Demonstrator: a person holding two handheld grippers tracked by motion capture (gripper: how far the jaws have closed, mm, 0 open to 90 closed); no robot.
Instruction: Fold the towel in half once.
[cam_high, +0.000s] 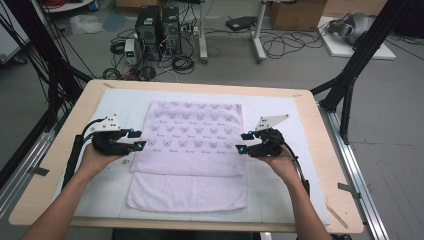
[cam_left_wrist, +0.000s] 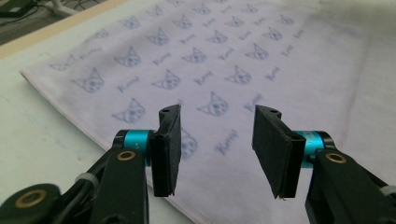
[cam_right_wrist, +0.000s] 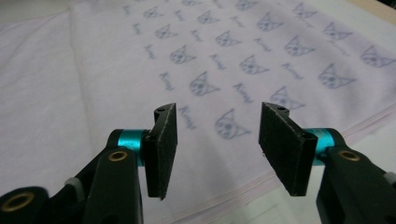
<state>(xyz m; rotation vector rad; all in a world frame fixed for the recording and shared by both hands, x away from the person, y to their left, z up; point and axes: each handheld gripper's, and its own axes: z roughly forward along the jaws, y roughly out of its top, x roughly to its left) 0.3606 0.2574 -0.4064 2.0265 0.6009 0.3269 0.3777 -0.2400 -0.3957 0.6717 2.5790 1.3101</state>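
Note:
A pale lilac towel (cam_high: 195, 135) printed with small cat faces lies folded on the mat, and a plain layer (cam_high: 187, 192) sticks out at its near side. My left gripper (cam_high: 138, 139) hovers at the towel's left edge, pointing inward. In the left gripper view its jaws (cam_left_wrist: 217, 149) stand open above the towel's (cam_left_wrist: 224, 60) edge with nothing between them. My right gripper (cam_high: 242, 142) sits at the towel's right edge, facing the left one. Its jaws (cam_right_wrist: 217, 149) are open too, low over the printed cloth (cam_right_wrist: 210, 56) near the layered hem.
The towel rests on a white mat (cam_high: 295, 125) that covers most of a wooden table (cam_high: 327, 165). Black frame posts (cam_high: 350, 75) rise at both sides. Beyond the far edge, computer towers (cam_high: 157, 27), cables and boxes sit on the floor.

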